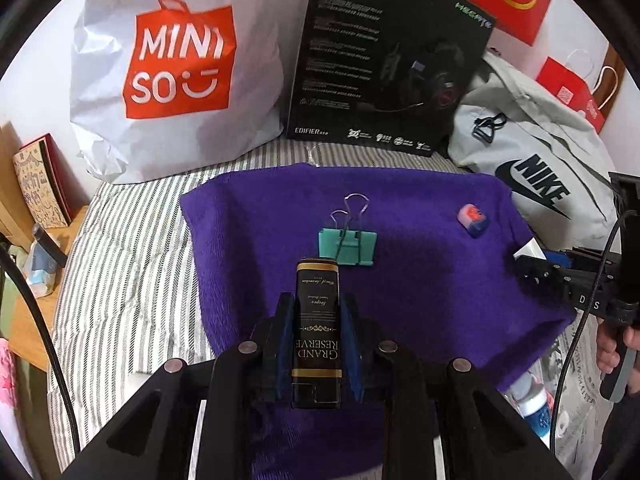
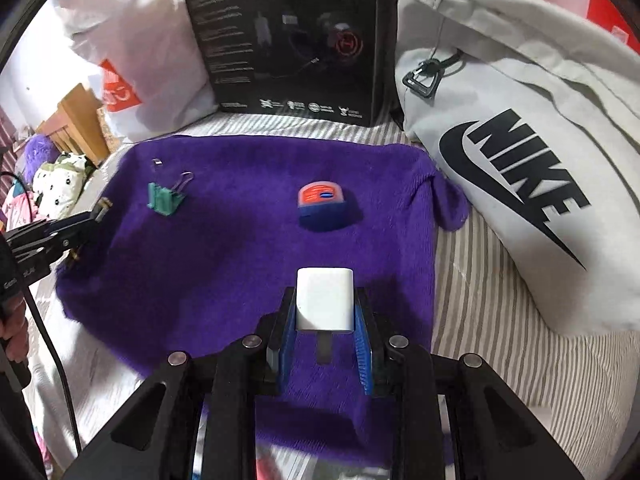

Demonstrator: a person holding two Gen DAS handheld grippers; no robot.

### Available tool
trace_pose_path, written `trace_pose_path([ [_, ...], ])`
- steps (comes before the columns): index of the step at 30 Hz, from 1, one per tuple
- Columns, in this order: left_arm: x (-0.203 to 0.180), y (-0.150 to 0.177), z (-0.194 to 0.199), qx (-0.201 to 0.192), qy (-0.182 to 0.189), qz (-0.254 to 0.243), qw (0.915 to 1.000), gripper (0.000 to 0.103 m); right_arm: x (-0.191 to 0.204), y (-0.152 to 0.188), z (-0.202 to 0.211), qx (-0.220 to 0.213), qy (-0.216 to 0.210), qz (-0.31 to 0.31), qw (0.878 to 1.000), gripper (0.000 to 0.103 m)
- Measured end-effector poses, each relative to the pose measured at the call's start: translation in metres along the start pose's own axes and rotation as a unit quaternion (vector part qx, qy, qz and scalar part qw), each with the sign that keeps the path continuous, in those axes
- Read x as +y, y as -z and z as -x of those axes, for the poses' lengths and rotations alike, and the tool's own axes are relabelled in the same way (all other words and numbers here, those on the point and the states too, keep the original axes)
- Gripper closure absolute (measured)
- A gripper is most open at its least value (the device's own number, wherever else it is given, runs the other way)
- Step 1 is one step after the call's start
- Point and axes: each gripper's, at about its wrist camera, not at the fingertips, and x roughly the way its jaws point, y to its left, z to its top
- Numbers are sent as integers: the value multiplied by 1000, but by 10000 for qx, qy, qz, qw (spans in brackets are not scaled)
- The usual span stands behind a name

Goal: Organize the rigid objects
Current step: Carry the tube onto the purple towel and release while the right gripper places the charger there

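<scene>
Over purple towel (image 1: 400,280), left hand-held gripper (image 1: 318,312) pinches black box (image 1: 317,320), right hand-held gripper (image 2: 325,312) clamps white charger (image 2: 324,300)

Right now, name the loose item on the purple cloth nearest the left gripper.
The teal binder clip, just beyond the left gripper's held black box; the tape measure lies farther right.

A teal metal binder clip (image 1: 347,247) and orange-and-blue tape measure (image 2: 322,204) lie on the fuzzy purple cloth (image 1: 420,280), itself on grey-and-white striped bedding (image 1: 132,248).

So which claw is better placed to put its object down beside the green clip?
Left. The left claw, holding the black box, is just before the green clip; the right claw is farther away.
</scene>
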Motion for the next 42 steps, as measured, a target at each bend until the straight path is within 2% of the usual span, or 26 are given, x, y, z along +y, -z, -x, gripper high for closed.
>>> trace_pose_path([
  [10,1,-15,-34,219,-251,5,9994,81,-6,-14,-37,220,58,18,9997,77],
  [13,0,-16,-43,337,-288,5,9990,81,-6,-15,-39,194,56,27,9998,77],
  [21,-5,-16,-46,344,-375,-56,9987,80,-8,-12,-36,111,22,22,9999,76],
  [22,-6,-15,-46,357,-388,-54,9986,80,-7,-11,-36,109,11,33,9999,75],
  [24,-7,-12,-44,369,-404,-63,9985,79,-6,-11,-36,133,-80,73,9999,62],
  [26,-7,-8,-41,391,-359,-36,9986,76,-5,-8,-34,154,-166,80,9997,54],
  [30,-10,1,-35,475,-358,-24,9982,67,1,-1,-29,269,-15,185,9995,54],
  [34,-16,12,-25,576,-503,-34,9971,67,-1,11,-14,328,6,97,9994,54],
  [38,-24,25,1,400,-620,-84,9972,67,-6,25,15,188,-72,-48,9998,54],
  [42,-38,39,32,248,-383,-74,9989,67,-6,46,51,-38,-120,-95,9999,49],
])
